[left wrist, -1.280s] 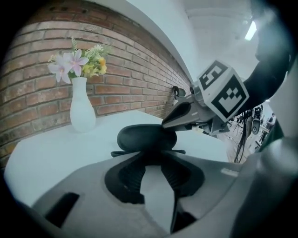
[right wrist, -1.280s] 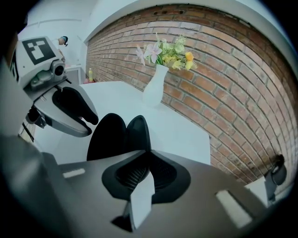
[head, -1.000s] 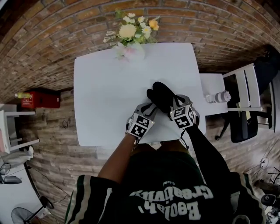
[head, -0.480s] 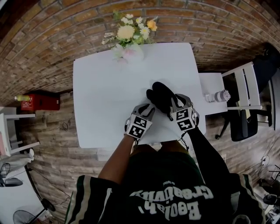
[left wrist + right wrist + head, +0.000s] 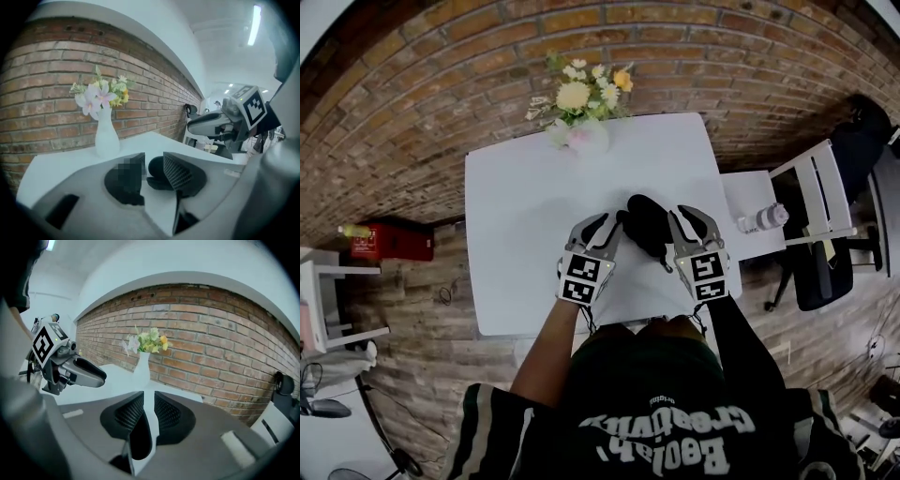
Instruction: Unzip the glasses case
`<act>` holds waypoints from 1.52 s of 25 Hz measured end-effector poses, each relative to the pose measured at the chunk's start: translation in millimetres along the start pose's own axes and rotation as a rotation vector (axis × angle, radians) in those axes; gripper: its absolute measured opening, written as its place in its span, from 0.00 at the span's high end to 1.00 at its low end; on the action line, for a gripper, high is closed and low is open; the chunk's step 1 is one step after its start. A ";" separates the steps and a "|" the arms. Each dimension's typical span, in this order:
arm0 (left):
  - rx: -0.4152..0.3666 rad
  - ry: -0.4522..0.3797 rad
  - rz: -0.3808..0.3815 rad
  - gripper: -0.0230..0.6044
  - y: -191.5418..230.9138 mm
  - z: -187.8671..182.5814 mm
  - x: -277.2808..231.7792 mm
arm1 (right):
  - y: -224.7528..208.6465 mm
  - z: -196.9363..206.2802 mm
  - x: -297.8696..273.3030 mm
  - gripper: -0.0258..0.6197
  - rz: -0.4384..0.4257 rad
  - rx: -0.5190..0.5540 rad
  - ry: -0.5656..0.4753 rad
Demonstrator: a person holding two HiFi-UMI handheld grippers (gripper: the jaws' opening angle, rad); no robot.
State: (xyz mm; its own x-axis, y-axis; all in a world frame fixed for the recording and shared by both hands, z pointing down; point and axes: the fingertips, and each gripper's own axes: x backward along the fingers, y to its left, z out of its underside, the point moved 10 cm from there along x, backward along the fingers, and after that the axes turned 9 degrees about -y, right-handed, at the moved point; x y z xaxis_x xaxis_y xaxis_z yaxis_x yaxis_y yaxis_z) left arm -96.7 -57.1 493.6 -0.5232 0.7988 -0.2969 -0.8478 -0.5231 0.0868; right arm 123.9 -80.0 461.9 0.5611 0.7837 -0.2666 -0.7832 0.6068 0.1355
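While lying on smooth white table: case black, rounded, oval, between left gripper and right gripper | left fingers ribbed, part-open, opening, gripping nothing | right fingers ribbed, narrow gap, opening, empty

Head view looks steeply down — 2 tool views, low, share the vase.

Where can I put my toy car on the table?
The whole left side of the table is bare, from the flower vase down to the near edge. The far right corner is bare too. Crowded: the black glasses case, flanked by left gripper and right gripper, jaws opening, nothing between them.
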 end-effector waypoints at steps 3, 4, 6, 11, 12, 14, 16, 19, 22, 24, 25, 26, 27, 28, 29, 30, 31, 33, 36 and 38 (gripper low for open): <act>-0.010 -0.063 -0.011 0.76 6.8 -25.4 6.9 | 0.0 -23.2 6.9 0.83 0.026 -0.016 -0.059; -0.017 -0.085 -0.013 0.76 8.6 -34.6 9.5 | -0.5 -31.3 9.4 0.83 0.036 -0.026 -0.082; -0.034 -0.128 -0.018 0.75 11.4 -53.8 14.7 | -1.6 -47.9 15.1 0.82 0.057 -0.040 -0.131; -0.093 -0.233 -0.021 0.74 15.3 -101.8 28.8 | -2.6 -92.7 29.5 0.82 0.094 -0.038 -0.251; -0.104 -0.254 -0.020 0.74 15.4 -110.7 32.5 | -2.1 -100.8 32.9 0.82 0.102 -0.032 -0.272; -0.120 -0.298 -0.020 0.74 15.6 -128.1 40.7 | -1.5 -115.3 39.1 0.82 0.118 -0.023 -0.309; -0.139 -0.339 -0.026 0.74 15.4 -143.5 51.0 | 0.0 -126.5 44.5 0.81 0.131 -0.014 -0.337; -0.170 -0.383 -0.036 0.74 13.1 -160.1 67.0 | 3.6 -135.2 51.0 0.81 0.144 -0.006 -0.357; -0.187 -0.413 -0.035 0.73 11.8 -169.7 78.7 | 8.8 -140.1 58.2 0.83 0.147 0.010 -0.360; -0.210 -0.414 -0.019 0.84 10.5 -171.9 85.8 | 15.5 -142.9 64.3 0.94 0.126 0.032 -0.359; -0.222 -0.405 -0.004 0.95 9.4 -171.7 89.1 | 19.4 -143.9 67.0 0.94 0.117 0.037 -0.363; -0.230 -0.394 0.008 0.95 8.3 -170.7 91.8 | 23.0 -144.7 69.1 0.94 0.113 0.039 -0.367; -0.231 -0.388 0.015 0.95 7.3 -169.9 94.2 | 26.1 -145.2 70.9 0.94 0.115 0.043 -0.368; -0.229 -0.388 0.017 0.95 6.3 -169.6 96.4 | 29.1 -145.5 72.5 0.94 0.118 0.051 -0.364; -0.224 -0.393 0.018 0.95 5.2 -169.4 98.6 | 32.1 -145.4 74.0 0.94 0.122 0.060 -0.356; -0.220 -0.399 0.020 0.95 4.2 -168.9 101.0 | 35.3 -145.0 75.5 0.94 0.125 0.069 -0.348; -0.218 -0.406 0.024 0.95 3.2 -168.2 103.4 | 38.3 -144.6 76.9 0.94 0.127 0.075 -0.342; -0.218 -0.414 0.034 0.95 1.6 -166.1 107.9 | 43.6 -143.8 80.0 0.94 0.131 0.075 -0.338; -0.218 -0.421 0.034 0.95 -0.6 -162.7 115.0 | 50.2 -142.8 85.7 0.94 0.143 0.065 -0.339; -0.215 -0.433 0.017 0.95 -1.2 -162.5 119.7 | 53.9 -143.2 90.0 0.94 0.148 0.066 -0.343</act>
State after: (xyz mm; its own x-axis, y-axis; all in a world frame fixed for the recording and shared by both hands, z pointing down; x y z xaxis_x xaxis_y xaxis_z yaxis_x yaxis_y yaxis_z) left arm -144.4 -9.1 303.4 -0.5629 0.8161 0.1305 -0.8260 -0.5500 -0.1237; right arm 93.8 4.2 308.5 0.5088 0.8558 0.0938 -0.8500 0.4820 0.2127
